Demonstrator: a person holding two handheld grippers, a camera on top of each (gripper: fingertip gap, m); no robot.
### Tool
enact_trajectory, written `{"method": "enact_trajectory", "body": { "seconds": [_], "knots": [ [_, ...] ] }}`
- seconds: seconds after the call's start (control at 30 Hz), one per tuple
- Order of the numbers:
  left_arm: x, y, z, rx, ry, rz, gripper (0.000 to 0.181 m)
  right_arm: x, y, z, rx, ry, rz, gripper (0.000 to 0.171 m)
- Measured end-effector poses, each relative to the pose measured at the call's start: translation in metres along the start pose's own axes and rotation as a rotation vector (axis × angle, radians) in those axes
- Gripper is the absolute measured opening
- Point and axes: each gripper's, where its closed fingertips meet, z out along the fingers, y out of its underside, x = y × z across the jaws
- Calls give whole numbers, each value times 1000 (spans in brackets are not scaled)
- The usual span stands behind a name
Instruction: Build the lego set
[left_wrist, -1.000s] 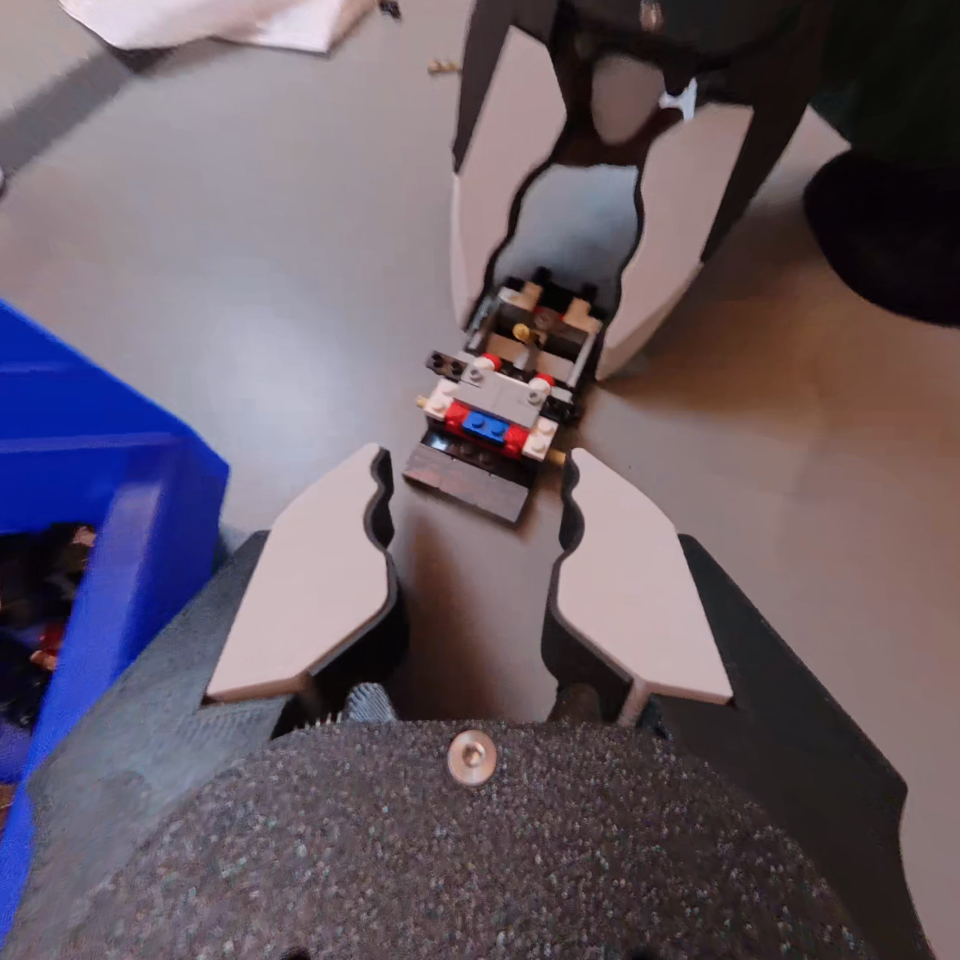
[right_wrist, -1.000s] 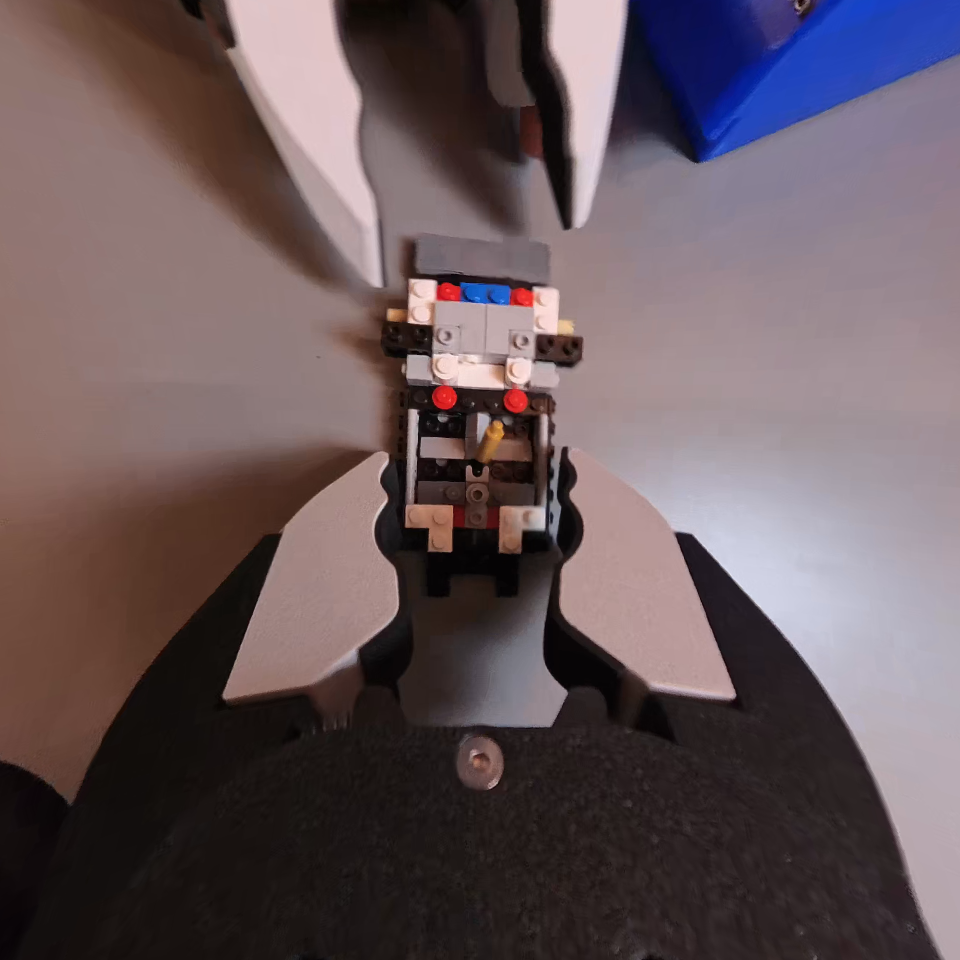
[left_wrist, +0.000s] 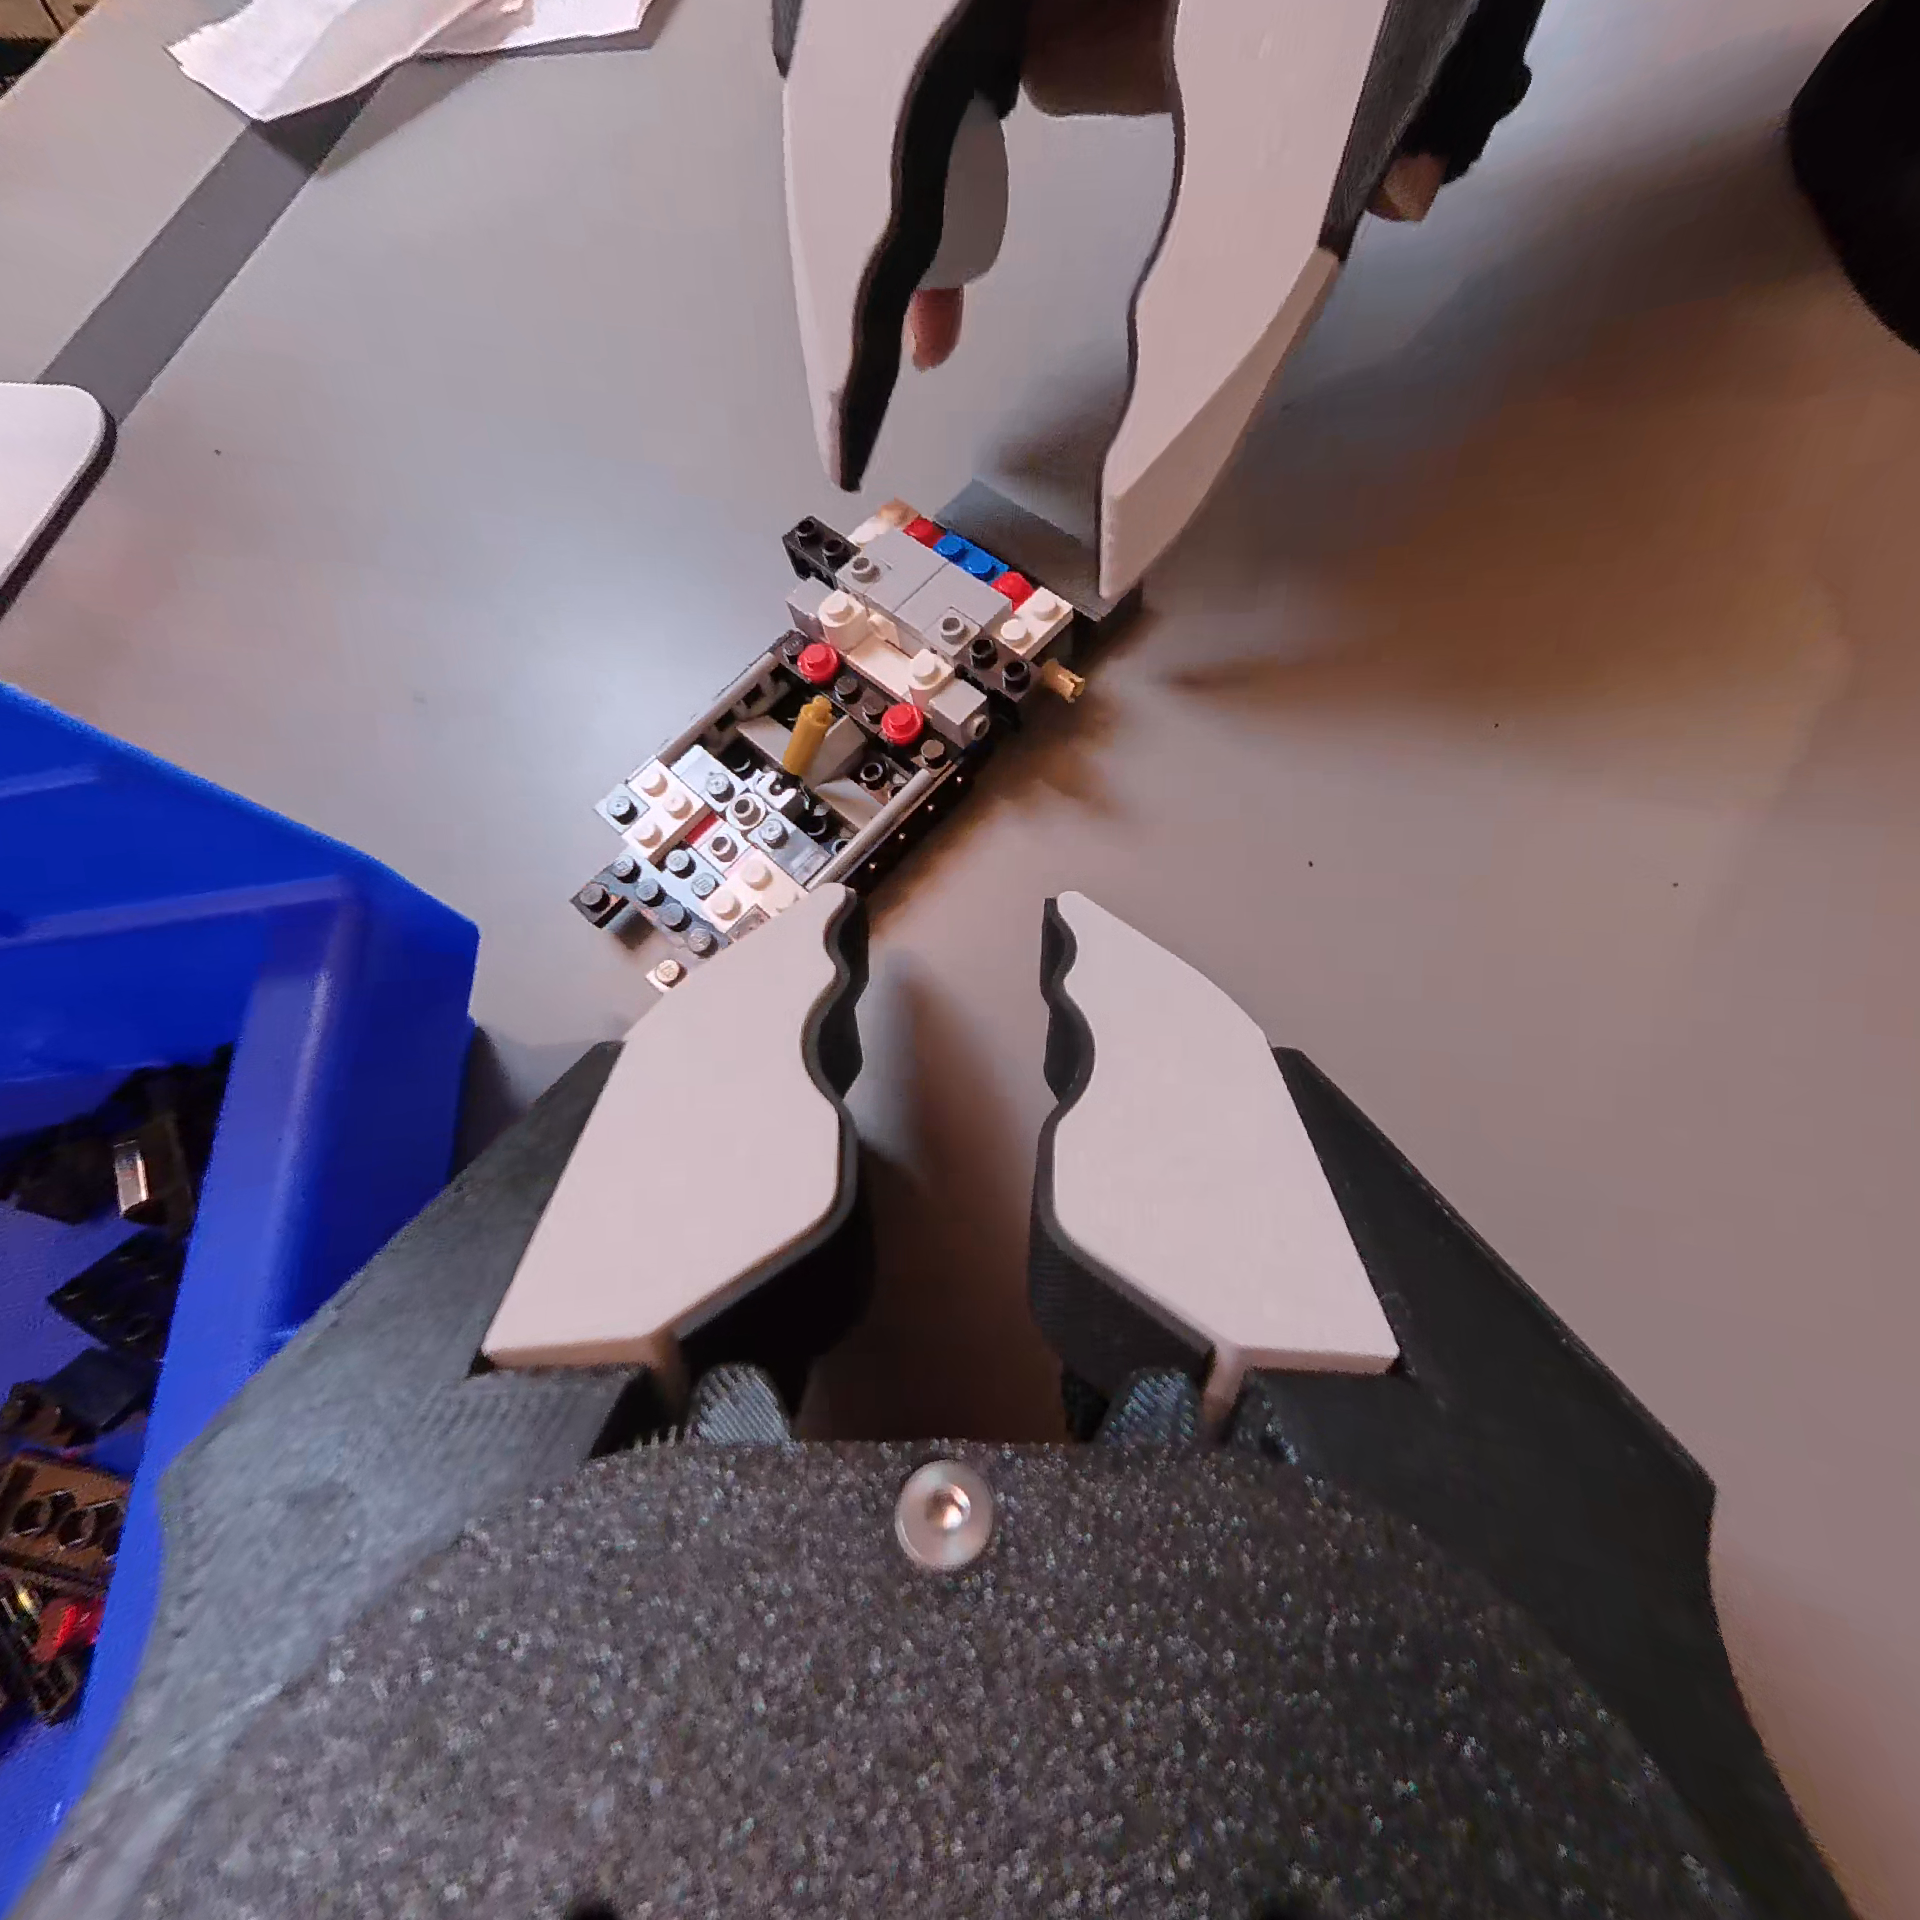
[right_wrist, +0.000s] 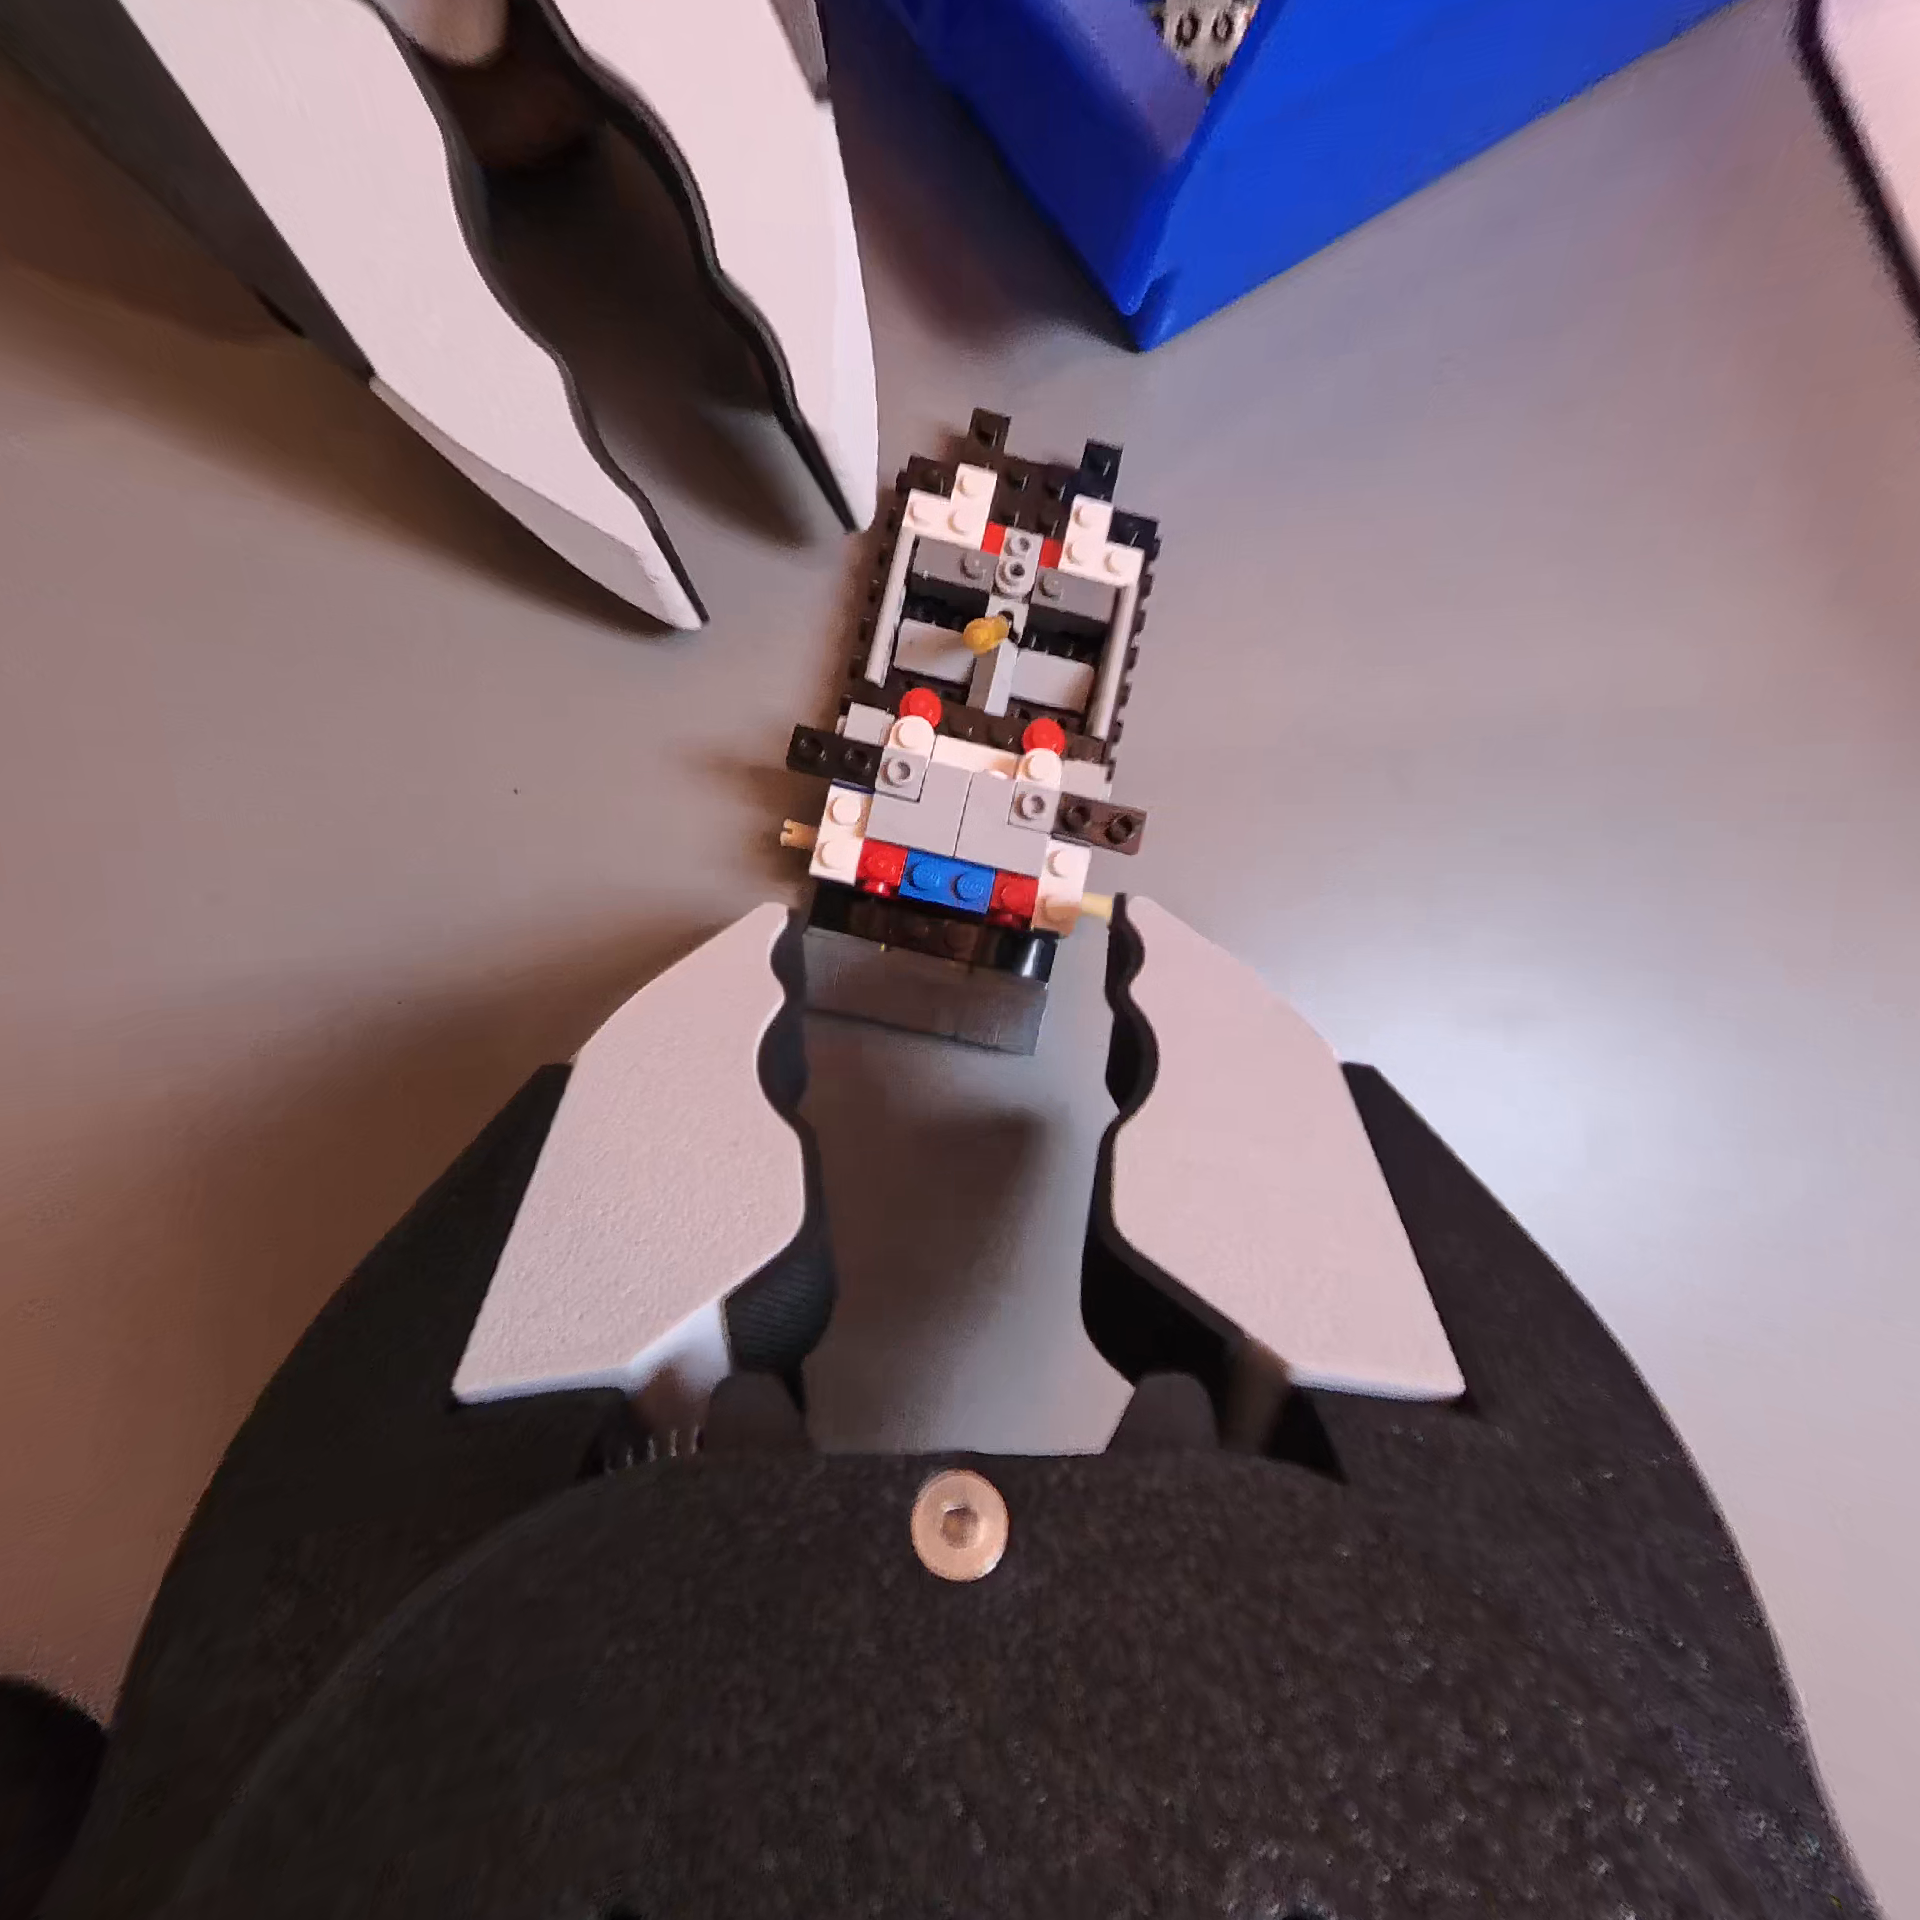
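Left gripper (left_wrist: 951, 914): fingers spread, empty, tip beside the brick model (left_wrist: 821, 743).
Right gripper (right_wrist: 951, 914): fingers spread, straddling the model's grey end, no visible pinch.
Blue bin (left_wrist: 208, 935): near the left gripper.

The small plastic brick-built vehicle model (right_wrist: 977, 748) is a patchwork of white, light grey and black bricks, with red round studs, a blue plate between two red ones at one end, a dark grey flat slab under that end, and a mustard-yellow lever in its middle. It lies on a plain matte grey desk (left_wrist: 1455, 790). The open plastic storage bin (left_wrist: 260, 1049) is bright blue, with mostly black loose bricks inside. Each hand-held gripper, left (left_wrist: 948, 914) and right (right_wrist: 948, 914), has pale grey fingers on a speckled black body.
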Motion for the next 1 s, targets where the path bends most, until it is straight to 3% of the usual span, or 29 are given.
{"method": "enact_trajectory", "body": {
  "seconds": [0.5,0.63,0.77,0.87,1.0],
  "knots": [
    [-9,0,1,4,-58,22,32,-38,18,-9,-233,-77,-34,55],
    [-18,2,0,-4,-107,-3,30,-48,17,-18,-200,-165,-6,50],
    [-21,-6,-5,46,-119,-12,30,-38,5,-26,-109,-113,-37,43],
    [-11,-20,-9,125,-59,-1,31,-37,-16,-28,19,-106,-91,32],
    [20,-31,-10,173,90,35,43,-48,-24,-16,46,-144,-163,28]
  ]
}}
